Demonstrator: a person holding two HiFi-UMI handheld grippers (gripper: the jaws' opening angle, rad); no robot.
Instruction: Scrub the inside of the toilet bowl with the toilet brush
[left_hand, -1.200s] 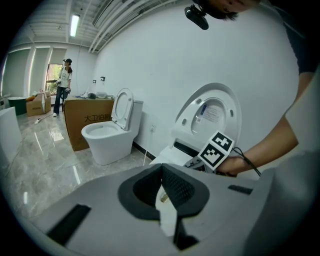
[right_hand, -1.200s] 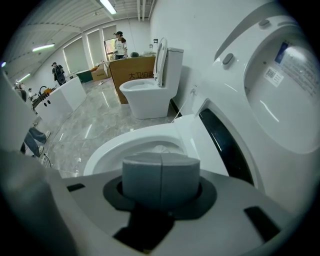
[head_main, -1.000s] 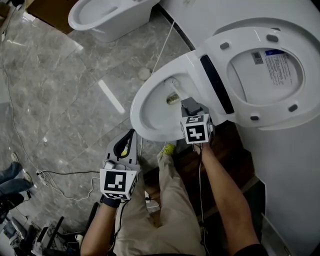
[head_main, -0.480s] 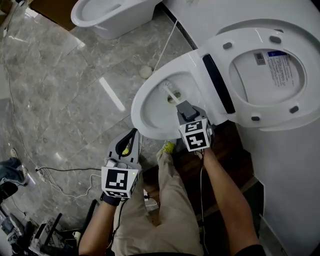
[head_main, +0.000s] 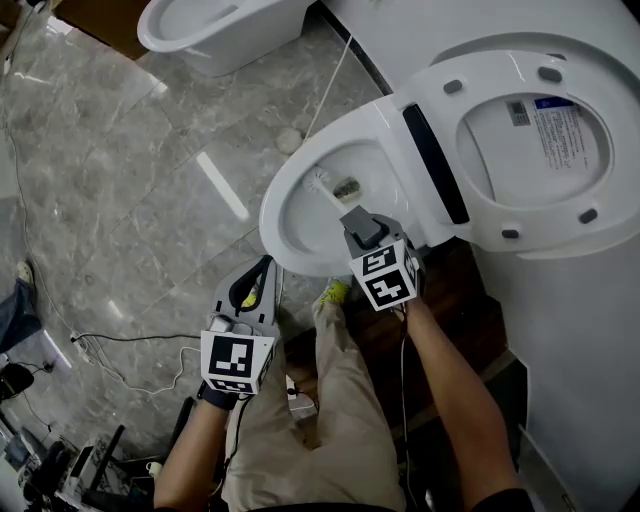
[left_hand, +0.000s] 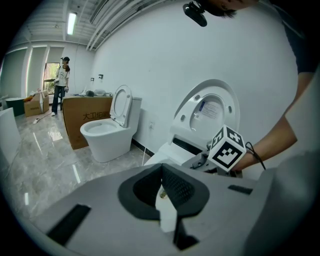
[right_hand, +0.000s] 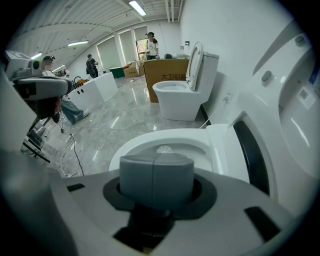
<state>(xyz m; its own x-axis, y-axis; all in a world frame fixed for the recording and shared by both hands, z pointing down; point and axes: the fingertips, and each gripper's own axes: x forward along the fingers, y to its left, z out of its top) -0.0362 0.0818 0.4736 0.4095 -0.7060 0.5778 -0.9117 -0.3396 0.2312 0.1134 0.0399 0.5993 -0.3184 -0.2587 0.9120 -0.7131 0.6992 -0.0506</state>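
**Right tongs clamped on the brush, brush head down in the bowl**

Your right tongs (head_main: 354, 218) are closed hard on the white handle of the toilet brush (head_main: 330, 192). In the right gripper view the two grey pads (right_hand: 156, 170) meet along a seam with no gap. These tongs hang just over the near rim of the toilet bowl (head_main: 285, 205). The brush slants from them down into the bowl, with its white bristle head low on the bowl's left side, just beside the darker outlet (head_main: 348, 188).

Your left tongs (head_main: 264, 266) are outside the bowl, off its near rim and over the grey marble floor (head_main: 120, 180). Their tips are brought together and hold nothing.

Behind the bowl the seat (head_main: 500, 215) and lid (head_main: 500, 150) stand raised. On the lid's underside is a white label (head_main: 567, 135) with a blue band across its top and lines of print too fine to read. Beside it is a small grey sticker (head_main: 515, 115), also unreadable.

Each gripper's cube carries black-and-white square markers.

Well beyond the bowl, a second toilet (right_hand: 180, 97) stands in front of a cardboard box (right_hand: 170, 77). The box carries black Chinese print that looks like 大卫卫浴.
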